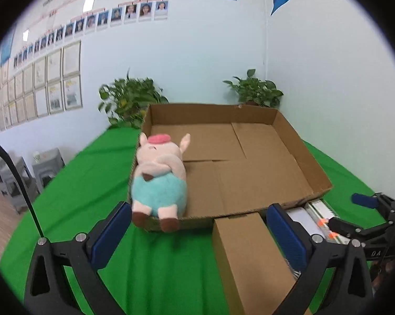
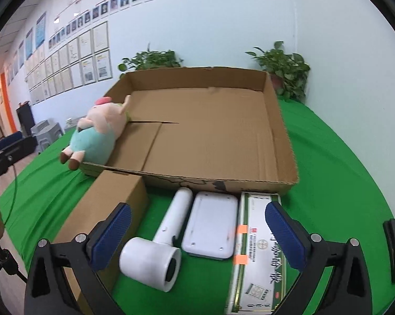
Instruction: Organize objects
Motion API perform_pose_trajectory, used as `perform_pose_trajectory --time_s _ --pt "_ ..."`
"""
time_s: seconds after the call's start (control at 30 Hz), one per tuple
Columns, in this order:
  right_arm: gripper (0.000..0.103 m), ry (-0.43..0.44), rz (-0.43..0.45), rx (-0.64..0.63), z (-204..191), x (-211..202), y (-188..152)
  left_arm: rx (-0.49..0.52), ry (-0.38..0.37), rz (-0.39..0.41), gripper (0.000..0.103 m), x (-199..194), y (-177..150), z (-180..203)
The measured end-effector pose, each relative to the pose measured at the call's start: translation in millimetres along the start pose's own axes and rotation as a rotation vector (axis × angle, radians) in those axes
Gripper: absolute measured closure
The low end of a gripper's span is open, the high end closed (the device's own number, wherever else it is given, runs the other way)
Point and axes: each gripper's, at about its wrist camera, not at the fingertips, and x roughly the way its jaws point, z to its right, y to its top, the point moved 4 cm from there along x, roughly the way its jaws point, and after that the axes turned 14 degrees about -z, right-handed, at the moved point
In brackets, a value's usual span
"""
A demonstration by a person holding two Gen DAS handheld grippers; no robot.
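A pink plush pig in teal trousers (image 1: 159,177) (image 2: 97,134) lies in the near left corner of a shallow open cardboard tray (image 1: 297,136) (image 2: 278,120), its feet hanging over the rim. My left gripper (image 1: 200,233) is open and empty, just short of the pig. In front of the tray lie a brown cardboard box (image 1: 249,260) (image 2: 103,210), a white hair dryer (image 2: 160,241), a white flat case (image 2: 210,228) and a green-and-white printed box (image 2: 257,257). My right gripper (image 2: 197,236) is open and empty, above the dryer and case.
A green cloth (image 1: 74,204) (image 2: 336,162) covers the table. Two potted plants (image 1: 129,99) (image 2: 284,65) stand at the back against the wall. Grey stools (image 1: 19,178) stand on the floor to the left. The right gripper shows at the right of the left wrist view (image 1: 365,204).
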Motion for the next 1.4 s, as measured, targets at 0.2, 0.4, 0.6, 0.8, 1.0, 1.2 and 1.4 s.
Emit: perform_pose_trajectory --time_s 0.2,0.4,0.6,0.8,1.0,1.2,1.4 --pt "0.0 0.234 -0.033 -0.08 -30.5 1.0 -7.2 -0.057 -0.231 -0.182 0.001 21.4 -12.5 1.7" --pt "0.001 0.475 -0.162 -0.23 -88.3 -4.3 -39.7 -0.043 -0.404 -0.337 0.001 39.6 -46.2 18.2" --pt "0.001 0.509 -0.278 -0.232 -124.7 9.2 -65.5 -0.098 -0.554 -0.432 0.002 55.0 -68.2 28.9" --pt "0.0 0.469 -0.367 -0.175 -132.6 28.5 -73.5 -0.111 -0.561 -0.473 0.012 59.6 -84.1 37.4" --pt "0.0 0.447 -0.369 -0.152 -132.2 34.5 -72.2 -0.114 -0.557 -0.452 0.015 47.0 -90.6 37.3" --pt "0.001 0.489 -0.372 -0.169 -140.7 33.3 -71.6 -0.153 -0.568 -0.406 0.015 26.2 -90.1 12.5" --pt "0.001 0.621 -0.387 -0.152 -154.6 35.8 -69.9 -0.137 -0.56 -0.355 0.015 -1.2 -80.4 0.8"
